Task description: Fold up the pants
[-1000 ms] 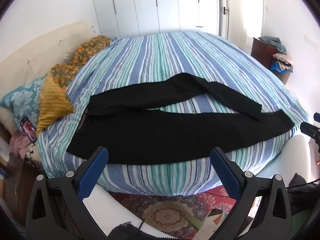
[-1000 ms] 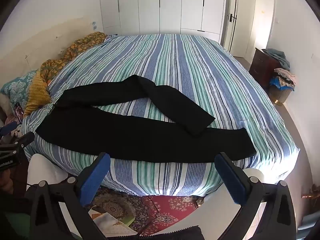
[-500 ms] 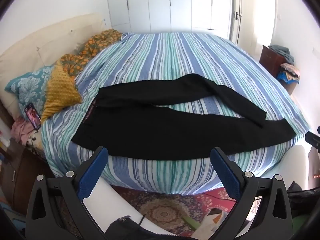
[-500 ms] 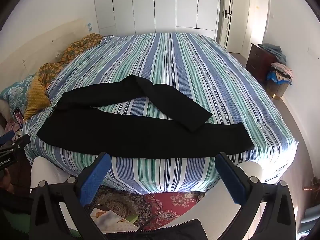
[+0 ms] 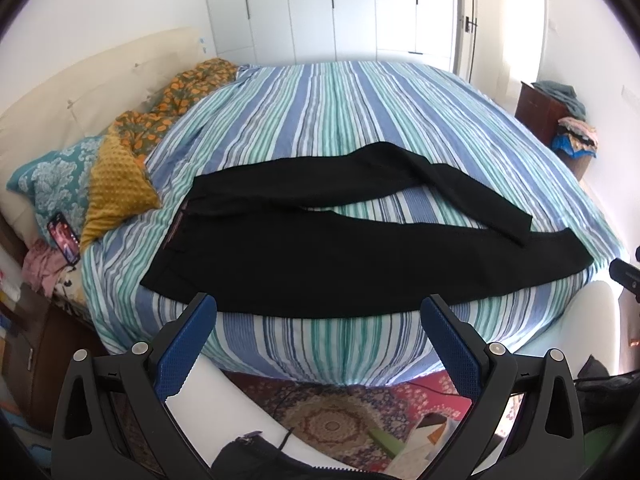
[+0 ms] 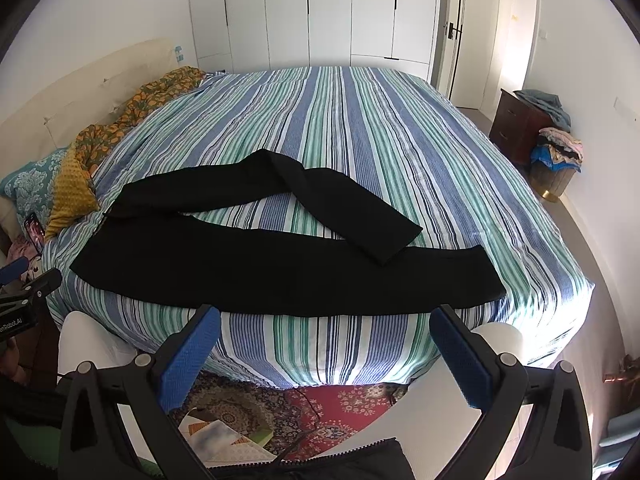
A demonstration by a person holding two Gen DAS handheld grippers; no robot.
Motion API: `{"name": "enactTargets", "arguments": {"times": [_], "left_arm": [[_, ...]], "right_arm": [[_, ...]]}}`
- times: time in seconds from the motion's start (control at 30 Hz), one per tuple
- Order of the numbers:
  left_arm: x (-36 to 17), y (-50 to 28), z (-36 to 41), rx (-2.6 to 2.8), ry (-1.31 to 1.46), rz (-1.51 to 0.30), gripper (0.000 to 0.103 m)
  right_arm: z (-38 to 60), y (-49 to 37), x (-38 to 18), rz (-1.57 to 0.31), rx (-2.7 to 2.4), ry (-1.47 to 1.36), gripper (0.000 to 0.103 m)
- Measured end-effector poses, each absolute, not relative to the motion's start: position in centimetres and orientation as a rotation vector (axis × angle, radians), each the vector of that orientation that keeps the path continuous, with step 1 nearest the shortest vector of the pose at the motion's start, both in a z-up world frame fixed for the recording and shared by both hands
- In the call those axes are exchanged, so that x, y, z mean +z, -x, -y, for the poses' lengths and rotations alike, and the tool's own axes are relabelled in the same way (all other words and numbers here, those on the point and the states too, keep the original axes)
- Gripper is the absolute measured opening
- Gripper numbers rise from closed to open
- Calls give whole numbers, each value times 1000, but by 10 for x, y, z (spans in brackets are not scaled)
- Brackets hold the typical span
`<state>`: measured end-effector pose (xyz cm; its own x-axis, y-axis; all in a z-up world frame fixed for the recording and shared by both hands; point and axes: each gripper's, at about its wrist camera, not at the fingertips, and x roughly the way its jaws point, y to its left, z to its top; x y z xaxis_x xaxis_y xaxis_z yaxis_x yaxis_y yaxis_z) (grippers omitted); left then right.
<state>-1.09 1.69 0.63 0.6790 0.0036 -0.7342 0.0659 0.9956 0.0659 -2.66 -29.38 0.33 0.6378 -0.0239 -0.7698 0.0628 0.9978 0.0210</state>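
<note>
While we hold both tools out in front of the bed, our left tongs (image 5: 318, 316) are spread wide and hold nothing. Our right tongs (image 6: 326, 326) are spread wide too, and they touch nothing. Each has two blue pads (image 5: 186, 344), so we count four pads in all.

Down below the tongs we see a red patterned rug (image 6: 340, 404) on the floor, with some paper (image 6: 218, 438) lying on it.

Next comes the bed (image 6: 360, 120), with its blue, green and white striped cover. One pair of black pants (image 6: 280, 272) lies on the near part of the bed, close to the edge. The waist (image 5: 176, 232) is on the left side. One leg lies flat and straight along the near edge. The other leg (image 6: 352, 216) bends back and its end rests on top of the straight leg.

Farther left we see three pillows: one yellow pillow (image 5: 116, 184), one teal flowered pillow (image 5: 52, 176) and one orange flowered pillow (image 5: 176, 96). One phone (image 5: 63, 237) lies beside the teal one.

Far off on the right stands one dark wooden cabinet (image 6: 516, 128) with a pile of clothes (image 6: 558, 146) just beside it. At the very back are tall white closet doors (image 6: 332, 12).
</note>
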Motion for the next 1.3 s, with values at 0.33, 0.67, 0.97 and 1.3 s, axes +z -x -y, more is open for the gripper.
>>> {"name": "enactTargets", "arguments": {"times": [0.33, 0.67, 0.97, 1.3], "left_arm": [[3, 5, -13, -66, -88, -837, 102], [5, 5, -13, -63, -90, -838, 102], [5, 5, -11, -62, -92, -834, 102], [6, 6, -11, -63, -91, -835, 102]], "right_arm": [[297, 29, 5, -877, -77, -52, 103], [299, 27, 3, -884, -79, -45, 103], [297, 27, 4, -882, -73, -39, 103], [294, 26, 5, -883, -64, -29, 103]]}}
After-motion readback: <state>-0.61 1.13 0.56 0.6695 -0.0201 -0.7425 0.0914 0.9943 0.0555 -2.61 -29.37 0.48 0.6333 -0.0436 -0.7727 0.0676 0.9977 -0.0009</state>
